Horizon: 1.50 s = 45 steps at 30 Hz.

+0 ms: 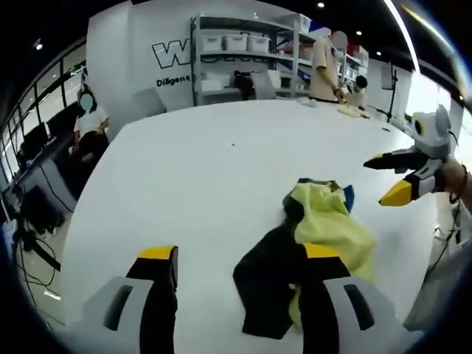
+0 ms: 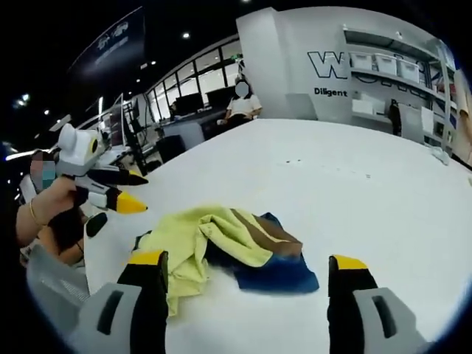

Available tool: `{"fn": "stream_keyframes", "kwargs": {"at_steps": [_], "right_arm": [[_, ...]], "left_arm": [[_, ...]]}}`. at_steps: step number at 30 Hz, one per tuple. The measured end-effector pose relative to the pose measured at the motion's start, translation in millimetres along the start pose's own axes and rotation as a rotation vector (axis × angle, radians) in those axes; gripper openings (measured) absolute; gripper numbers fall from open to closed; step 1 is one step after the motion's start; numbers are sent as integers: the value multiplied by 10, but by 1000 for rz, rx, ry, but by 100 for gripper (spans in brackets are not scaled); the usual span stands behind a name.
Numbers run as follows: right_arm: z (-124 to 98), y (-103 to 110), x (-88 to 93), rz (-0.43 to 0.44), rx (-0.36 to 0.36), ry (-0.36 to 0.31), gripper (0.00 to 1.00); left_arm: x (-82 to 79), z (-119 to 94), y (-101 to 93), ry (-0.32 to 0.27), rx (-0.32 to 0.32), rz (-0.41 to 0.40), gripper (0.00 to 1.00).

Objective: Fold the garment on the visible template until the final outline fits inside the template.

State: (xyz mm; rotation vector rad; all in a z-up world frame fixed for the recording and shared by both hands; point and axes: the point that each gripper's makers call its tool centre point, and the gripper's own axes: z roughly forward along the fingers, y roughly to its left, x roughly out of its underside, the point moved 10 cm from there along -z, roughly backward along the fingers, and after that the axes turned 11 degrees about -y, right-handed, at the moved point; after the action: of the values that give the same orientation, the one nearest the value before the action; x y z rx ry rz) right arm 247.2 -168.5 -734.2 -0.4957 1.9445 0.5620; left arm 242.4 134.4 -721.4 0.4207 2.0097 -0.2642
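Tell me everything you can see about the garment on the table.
The garment lies crumpled in a loose heap on the white table, unfolded. It looks like soft fabric in panels of pale yellow, dark blue, brown and black. In the left gripper view a black part spreads toward the left claw. Neither claw holds it; the right claw hovers open nearby.

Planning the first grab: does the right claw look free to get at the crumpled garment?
Probably yes. The right claw is open, the garment lies just ahead on the white table, and nothing stands between.
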Motion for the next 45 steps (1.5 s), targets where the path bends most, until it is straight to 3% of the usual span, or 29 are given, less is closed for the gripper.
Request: {"fn": "stream_keyframes", "kwargs": {"at_steps": [7,12,19,24,28,31,34,38,40,45], "right_arm": [[136,-166,57,27,37,14,77],[217,-241,77,77,43,-12,70],[395,-268,146,62,38,15,60],[475,-280,181,66,58,30,53],[535,-250,207,84,66,35,40],[563,-240,237,76,86,52,39],[578,-238,265,84,100,60,34],[595,-262,295,27,141,93,22],[597,-264,297,49,141,92,21],[601,-249,282,19,146,90,15]], "left_arm": [[93,271,37,41,39,18,54],[120,376,36,48,55,32,51],[255,541,-19,94,91,44,42],[330,584,-20,133,66,-4,37],[384,584,-36,160,72,-18,29],[401,585,-62,168,80,-30,23],[439,587,-70,185,61,-64,24],[439,594,-38,176,44,-48,19],[441,591,-28,181,34,-45,12],[439,589,-40,170,27,-49,7]]}}
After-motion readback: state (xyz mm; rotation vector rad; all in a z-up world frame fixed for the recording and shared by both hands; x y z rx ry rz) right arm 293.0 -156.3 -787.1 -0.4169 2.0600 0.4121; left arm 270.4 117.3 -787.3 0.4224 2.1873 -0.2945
